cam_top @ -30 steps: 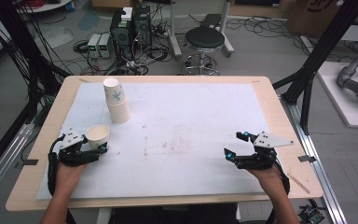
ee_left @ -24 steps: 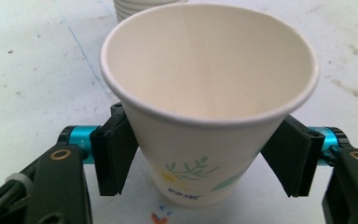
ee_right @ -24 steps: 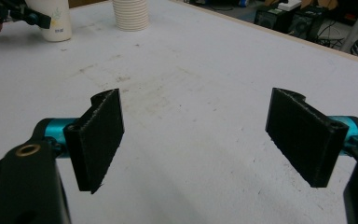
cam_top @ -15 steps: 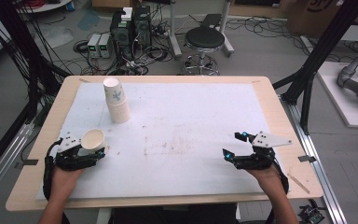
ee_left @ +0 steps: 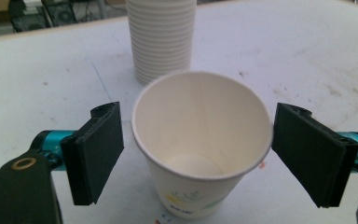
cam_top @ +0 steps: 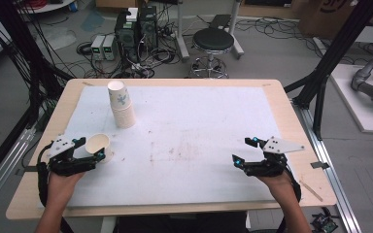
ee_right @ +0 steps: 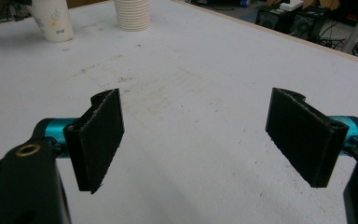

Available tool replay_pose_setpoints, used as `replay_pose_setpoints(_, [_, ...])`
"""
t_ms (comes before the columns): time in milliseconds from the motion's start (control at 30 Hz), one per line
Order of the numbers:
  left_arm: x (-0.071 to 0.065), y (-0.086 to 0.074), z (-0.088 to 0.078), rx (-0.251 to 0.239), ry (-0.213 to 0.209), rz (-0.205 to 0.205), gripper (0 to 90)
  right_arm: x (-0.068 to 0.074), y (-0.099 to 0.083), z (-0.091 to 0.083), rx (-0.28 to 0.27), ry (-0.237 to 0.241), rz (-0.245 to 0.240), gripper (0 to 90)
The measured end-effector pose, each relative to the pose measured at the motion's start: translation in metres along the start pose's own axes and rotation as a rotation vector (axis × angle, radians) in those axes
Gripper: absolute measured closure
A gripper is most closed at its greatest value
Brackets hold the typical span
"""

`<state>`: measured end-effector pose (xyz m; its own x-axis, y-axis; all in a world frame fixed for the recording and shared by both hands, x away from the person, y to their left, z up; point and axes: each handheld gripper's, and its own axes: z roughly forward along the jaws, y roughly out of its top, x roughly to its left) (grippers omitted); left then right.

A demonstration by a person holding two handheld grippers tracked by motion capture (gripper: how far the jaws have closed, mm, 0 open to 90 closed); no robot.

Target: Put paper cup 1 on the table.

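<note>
A single white paper cup (cam_top: 98, 144) with a green leaf print stands upright on the white mat, near the table's left front. My left gripper (cam_top: 91, 148) sits around it. In the left gripper view the cup (ee_left: 200, 140) stands between the black pads (ee_left: 98, 154), which do not press on it. The jaws have just been opening and are open. A tall stack of paper cups (cam_top: 121, 104) stands behind it, apart from the single cup. My right gripper (cam_top: 243, 150) rests open at the right front, with bare mat between its pads (ee_right: 98, 140).
The white mat (cam_top: 199, 126) covers most of the wooden table (cam_top: 281, 97). In the right gripper view the stack (ee_right: 131, 14) and the single cup (ee_right: 51, 18) stand far off. A stool (cam_top: 212, 43), computer boxes (cam_top: 136, 26) and cables lie on the floor beyond.
The left jaws went from shut on the cup's wall to wide apart, letting go of it. The cup stays upright in nearly the same spot. The right gripper has not moved.
</note>
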<state>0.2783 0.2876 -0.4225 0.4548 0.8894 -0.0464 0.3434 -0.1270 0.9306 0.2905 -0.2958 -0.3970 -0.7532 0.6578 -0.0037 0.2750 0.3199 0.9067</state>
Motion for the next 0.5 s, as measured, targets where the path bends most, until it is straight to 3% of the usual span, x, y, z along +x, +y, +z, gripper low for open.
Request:
replay_pose_setpoints(133, [-0.006, 0.011, -0.010, -0.103, 0.001, 0.040, 17.0, -0.001, -0.001, 0.001, 0.003, 0.000, -0.003, 19.6])
replay_pose_setpoints(267, [-0.018, 0.023, -0.013, -0.214, -0.074, 0.031, 16.7, -0.001, -0.001, 0.002, 0.012, -0.001, 0.000, 19.6])
replay_pose_setpoints(400, [-0.032, 0.032, -0.008, -0.261, -0.152, 0.013, 16.7, 0.000, -0.001, 0.002, 0.014, -0.004, 0.006, 19.6])
replay_pose_setpoints(500, [-0.044, 0.036, 0.000, -0.265, -0.205, 0.014, 16.7, -0.001, -0.002, 0.003, 0.027, -0.016, 0.017, 19.6])
